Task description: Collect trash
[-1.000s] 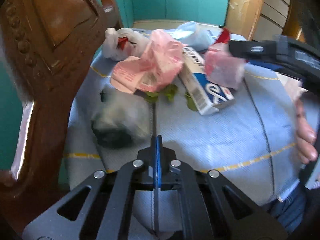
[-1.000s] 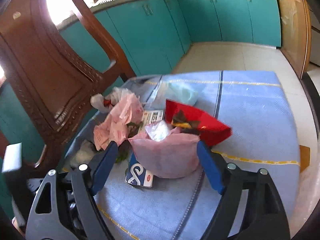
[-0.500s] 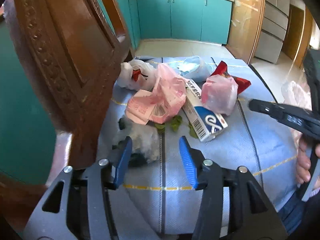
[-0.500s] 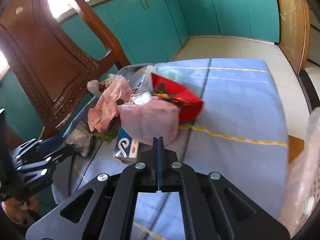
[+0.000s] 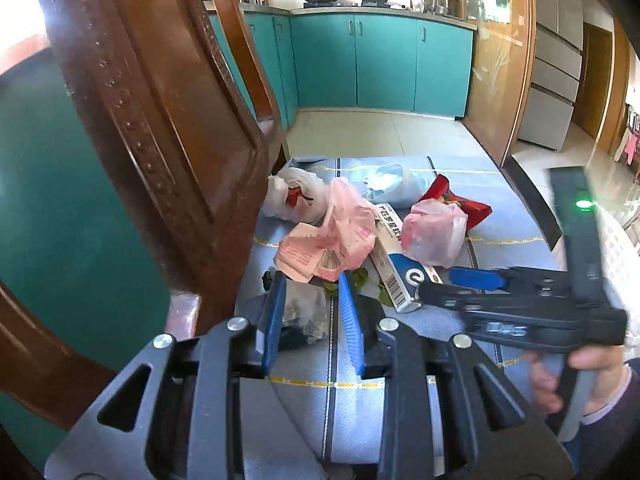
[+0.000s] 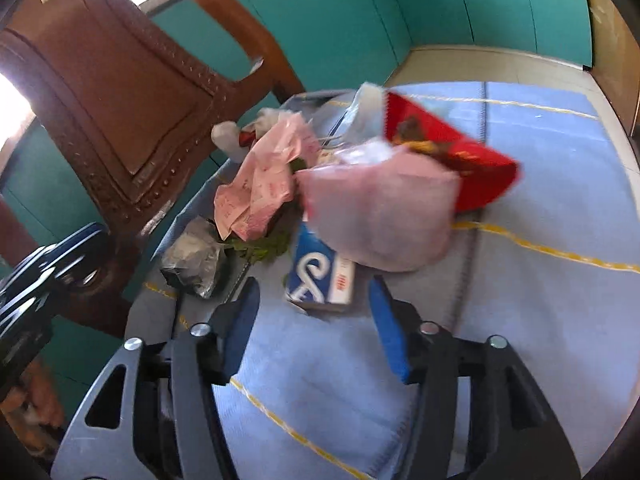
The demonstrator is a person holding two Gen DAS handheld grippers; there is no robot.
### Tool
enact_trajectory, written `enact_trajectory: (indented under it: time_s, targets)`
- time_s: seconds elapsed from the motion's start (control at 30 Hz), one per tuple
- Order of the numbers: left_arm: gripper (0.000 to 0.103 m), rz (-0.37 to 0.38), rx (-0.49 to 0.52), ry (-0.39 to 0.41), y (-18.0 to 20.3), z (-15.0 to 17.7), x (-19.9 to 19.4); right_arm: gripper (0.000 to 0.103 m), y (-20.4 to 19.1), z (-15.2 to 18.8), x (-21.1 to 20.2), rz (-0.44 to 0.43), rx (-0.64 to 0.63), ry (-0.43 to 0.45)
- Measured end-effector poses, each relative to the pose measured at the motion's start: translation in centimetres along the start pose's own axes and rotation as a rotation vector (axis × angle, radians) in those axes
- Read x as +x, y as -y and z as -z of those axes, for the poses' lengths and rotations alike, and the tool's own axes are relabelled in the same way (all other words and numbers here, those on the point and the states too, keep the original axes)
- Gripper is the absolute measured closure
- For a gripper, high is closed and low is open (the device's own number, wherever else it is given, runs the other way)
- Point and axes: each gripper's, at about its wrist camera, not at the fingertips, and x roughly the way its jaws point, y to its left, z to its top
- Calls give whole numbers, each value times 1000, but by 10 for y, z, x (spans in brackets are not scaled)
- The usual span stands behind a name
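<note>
A pile of trash lies on the blue-clothed table [image 5: 500, 252]. My left gripper [image 5: 312, 312] is open, its fingers on either side of a crumpled grey-black bag [image 5: 304, 312], also in the right wrist view [image 6: 196, 260]. Beyond lie a pink printed bag [image 5: 332, 240], a blue-and-white box [image 5: 394, 268], a tied pink bag [image 5: 434, 232], a red wrapper [image 5: 460, 200] and a white bag [image 5: 292, 196]. My right gripper [image 6: 316, 320] is open just short of the box [image 6: 320, 276] and the pink bag [image 6: 380, 212]; it also shows in the left wrist view [image 5: 460, 284].
A carved wooden chair back [image 5: 160, 120] stands close along the table's left edge. Green leaves [image 6: 264, 244] lie under the pile. A pale blue clear bag [image 5: 392, 184] lies at the back. Teal cabinets [image 5: 380, 64] and tiled floor are beyond the table.
My left gripper went from shut to open and now straddles the grey-black bag. My right gripper shut, then opened again and moved in toward the box and pink bag.
</note>
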Motion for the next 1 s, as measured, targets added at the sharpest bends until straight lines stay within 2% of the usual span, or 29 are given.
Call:
enact_trajectory:
  time_s: [0.1,0.17,0.2,0.23,0.33,0.37,0.47,0.53,0.63,0.7,0.77,0.83,0.87,1.0]
  targets:
    - [73,6,-5,-16,-1,4,1,46,-7,-1,19,55,7,-18]
    - [72,17,-11,-26,-2,8,2,47,-12,0,22,93,-18,11]
    - [72,22,-10,-32,-2,9,3,57,-13,0,22,112,-30,15]
    - [72,26,-10,-38,-2,10,5,63,-14,1,23,123,-38,4]
    - [71,56,-21,-76,-3,14,18,63,-8,8,13,105,-44,-17]
    - [69,67,-26,-94,-2,16,25,63,-6,11,8,105,-46,-26]
    - [55,57,-20,-115,3,18,39,63,5,24,-11,114,-63,-80]
    - [53,51,-15,-137,6,19,50,63,11,30,-20,109,-74,-109]
    - [50,-12,5,-150,11,19,62,63,21,40,-35,104,-95,-149]
    - [42,-21,7,-143,13,18,64,63,27,47,-45,107,-118,-169]
    - [36,-19,-4,-146,14,16,66,60,29,53,-55,123,-153,-186]
    - [33,-37,5,-154,16,14,71,40,30,53,-62,163,-171,-162]
    - [32,-43,12,-158,17,14,73,37,31,51,-65,176,-170,-144]
    - [32,-82,47,-169,24,9,81,36,31,46,-69,159,-154,-103]
